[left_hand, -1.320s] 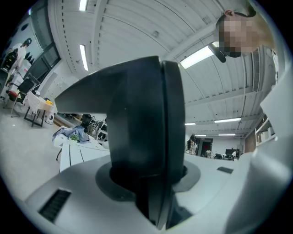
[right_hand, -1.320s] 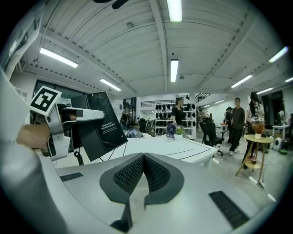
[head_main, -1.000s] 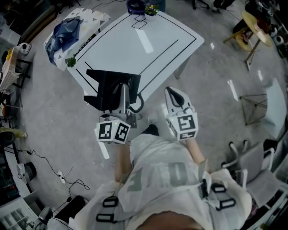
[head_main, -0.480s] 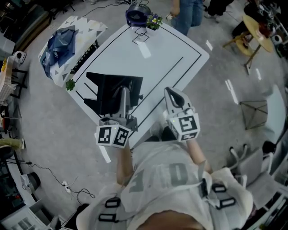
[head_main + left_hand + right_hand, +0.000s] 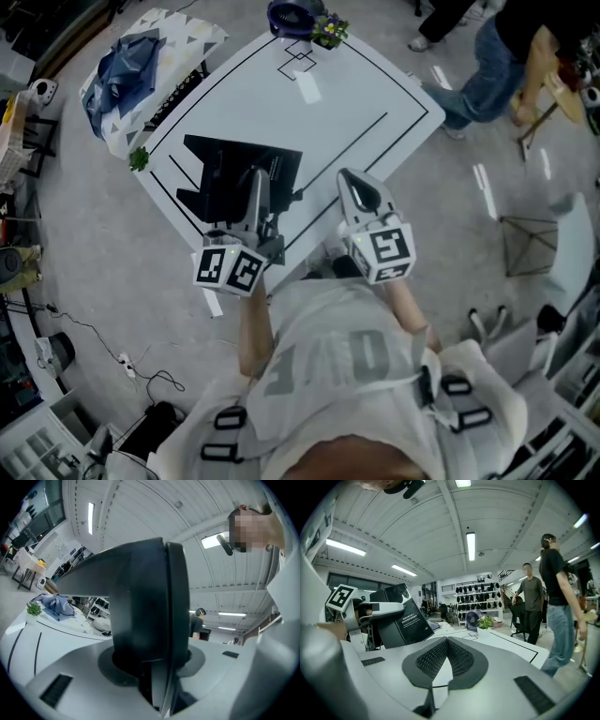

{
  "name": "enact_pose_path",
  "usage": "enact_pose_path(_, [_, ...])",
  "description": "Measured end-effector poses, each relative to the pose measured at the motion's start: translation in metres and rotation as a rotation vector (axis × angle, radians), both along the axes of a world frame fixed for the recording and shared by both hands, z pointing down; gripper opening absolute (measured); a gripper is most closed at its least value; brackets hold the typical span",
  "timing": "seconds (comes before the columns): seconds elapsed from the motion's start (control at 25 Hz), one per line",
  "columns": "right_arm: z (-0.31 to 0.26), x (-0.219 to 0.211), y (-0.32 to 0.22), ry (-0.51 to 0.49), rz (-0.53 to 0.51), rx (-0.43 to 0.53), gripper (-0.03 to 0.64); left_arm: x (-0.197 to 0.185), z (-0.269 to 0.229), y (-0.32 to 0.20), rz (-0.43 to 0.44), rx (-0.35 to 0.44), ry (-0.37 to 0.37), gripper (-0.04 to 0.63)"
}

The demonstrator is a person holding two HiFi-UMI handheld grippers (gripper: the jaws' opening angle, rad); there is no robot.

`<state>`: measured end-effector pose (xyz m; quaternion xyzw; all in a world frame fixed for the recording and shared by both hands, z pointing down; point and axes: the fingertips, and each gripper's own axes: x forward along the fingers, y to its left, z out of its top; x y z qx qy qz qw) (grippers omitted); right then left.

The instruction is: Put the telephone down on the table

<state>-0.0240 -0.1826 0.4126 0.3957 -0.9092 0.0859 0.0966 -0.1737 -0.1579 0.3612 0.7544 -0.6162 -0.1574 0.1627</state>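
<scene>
The telephone (image 5: 225, 173) is a flat black device with white print on one face. My left gripper (image 5: 255, 192) is shut on it and holds it over the near left part of the white table (image 5: 347, 94). In the left gripper view the telephone (image 5: 140, 611) fills the middle, clamped between the grey jaws of the left gripper (image 5: 152, 665). My right gripper (image 5: 362, 194) hovers over the table's near edge, shut with nothing in it. In the right gripper view the right gripper (image 5: 446, 641) has its pads meeting, and the telephone (image 5: 401, 620) shows at the left.
A purple fan (image 5: 291, 14) and a potted plant (image 5: 328, 28) stand at the table's far corner. A blue cloth (image 5: 131, 66) lies on a patterned cover at the left. A person (image 5: 487, 56) walks by at the upper right. Cables (image 5: 94, 337) trail on the floor.
The table has come closer beneath both grippers, so the held telephone is now over its surface. A bystander has walked from the table's far end to the upper right.
</scene>
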Motion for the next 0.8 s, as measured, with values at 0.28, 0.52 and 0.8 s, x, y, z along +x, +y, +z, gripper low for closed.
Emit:
enact_pose_path(0.28, [0.011, 0.01, -0.01, -0.03, 0.023, -0.007, 0.008, 0.015, 0.011, -0.011, 0.067, -0.037, -0.008, 0.155])
enact_pose_path(0.52, [0.009, 0.018, -0.011, -0.046, 0.033, -0.013, 0.008, 0.019, 0.047, -0.032, 0.136, -0.145, 0.088, 0.155])
enact_pose_path(0.8, [0.014, 0.025, -0.015, -0.049, 0.049, -0.031, 0.008, 0.025, 0.096, -0.063, 0.229, -0.285, 0.219, 0.155])
